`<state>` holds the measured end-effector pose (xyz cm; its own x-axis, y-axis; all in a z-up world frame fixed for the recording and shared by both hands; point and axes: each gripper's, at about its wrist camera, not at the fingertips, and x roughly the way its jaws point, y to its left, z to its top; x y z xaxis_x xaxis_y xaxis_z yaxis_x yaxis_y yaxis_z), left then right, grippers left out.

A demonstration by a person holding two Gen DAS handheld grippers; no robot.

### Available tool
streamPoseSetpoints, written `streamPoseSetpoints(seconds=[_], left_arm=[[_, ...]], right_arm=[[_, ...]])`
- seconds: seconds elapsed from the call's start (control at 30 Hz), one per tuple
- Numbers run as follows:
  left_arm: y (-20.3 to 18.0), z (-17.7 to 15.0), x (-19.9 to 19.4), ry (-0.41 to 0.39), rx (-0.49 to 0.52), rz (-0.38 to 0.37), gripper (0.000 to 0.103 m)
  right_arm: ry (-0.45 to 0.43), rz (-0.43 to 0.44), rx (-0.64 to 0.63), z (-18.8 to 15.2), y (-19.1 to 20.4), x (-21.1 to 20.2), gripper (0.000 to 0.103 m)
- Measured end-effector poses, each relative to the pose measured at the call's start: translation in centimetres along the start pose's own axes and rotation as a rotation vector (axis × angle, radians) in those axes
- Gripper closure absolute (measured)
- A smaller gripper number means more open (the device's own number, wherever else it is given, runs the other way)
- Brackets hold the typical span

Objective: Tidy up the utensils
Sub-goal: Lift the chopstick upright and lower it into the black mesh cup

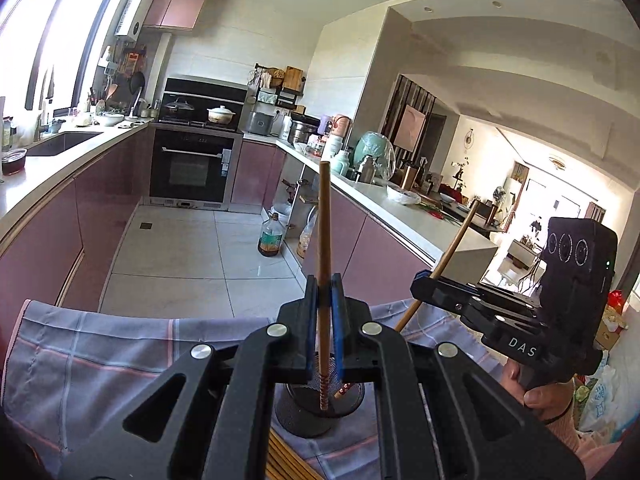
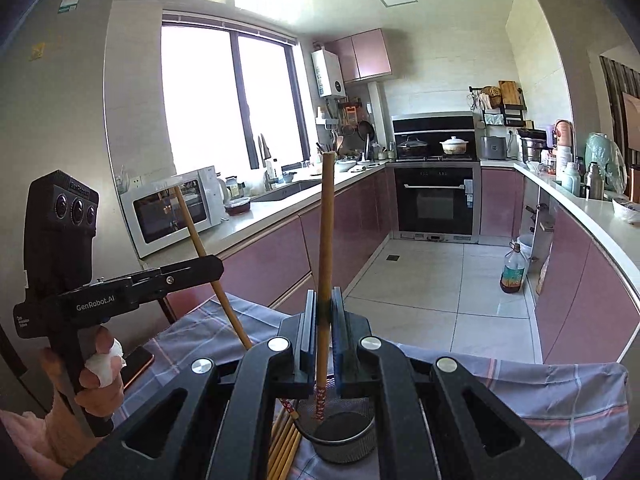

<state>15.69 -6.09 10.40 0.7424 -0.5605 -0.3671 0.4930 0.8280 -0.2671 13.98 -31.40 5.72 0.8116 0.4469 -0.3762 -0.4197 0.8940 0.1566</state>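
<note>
My left gripper (image 1: 323,292) is shut on a wooden chopstick (image 1: 323,220), held upright with its patterned tip over the black mesh holder (image 1: 320,412). My right gripper (image 2: 324,306) is shut on a second chopstick (image 2: 326,224), also upright, its patterned tip inside the black mesh holder (image 2: 344,436). Each gripper shows in the other view: the right gripper (image 1: 424,280) with its chopstick (image 1: 456,240), the left gripper (image 2: 212,264) with its chopstick (image 2: 200,248). Several more chopsticks (image 2: 286,444) lie on the checked cloth (image 2: 560,408) beside the holder.
The checked cloth (image 1: 100,360) covers the table edge. Beyond it are the tiled kitchen floor (image 1: 192,248), pink cabinets, an oven (image 1: 192,168) and an oil bottle (image 1: 270,238). A microwave (image 2: 172,208) stands on the left counter. A phone (image 2: 138,364) lies on the cloth.
</note>
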Motion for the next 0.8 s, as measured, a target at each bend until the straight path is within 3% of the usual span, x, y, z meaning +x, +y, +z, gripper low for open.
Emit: streamPoseSetpoints(seconds=[0.4,0.57,0.8], left_arm=[[0.6,-4.1,8.5,0.196,0.031,0.025,0.096],[1.6,-5.2,11.6,0.241,0.038,0.038,0.096],[3.4,-5.2,13.5,0.276,0.021,0.06,0.095]], right_arm=[[0.194,-0.014,0.005,-2.5,-1.0,4.8,0.098],[0.271,-0.023,-0.002,-3.0,-1.1,6.5,0.097],[0.296,-0.042,0.035,-3.3,-1.9,8.2,0.096]])
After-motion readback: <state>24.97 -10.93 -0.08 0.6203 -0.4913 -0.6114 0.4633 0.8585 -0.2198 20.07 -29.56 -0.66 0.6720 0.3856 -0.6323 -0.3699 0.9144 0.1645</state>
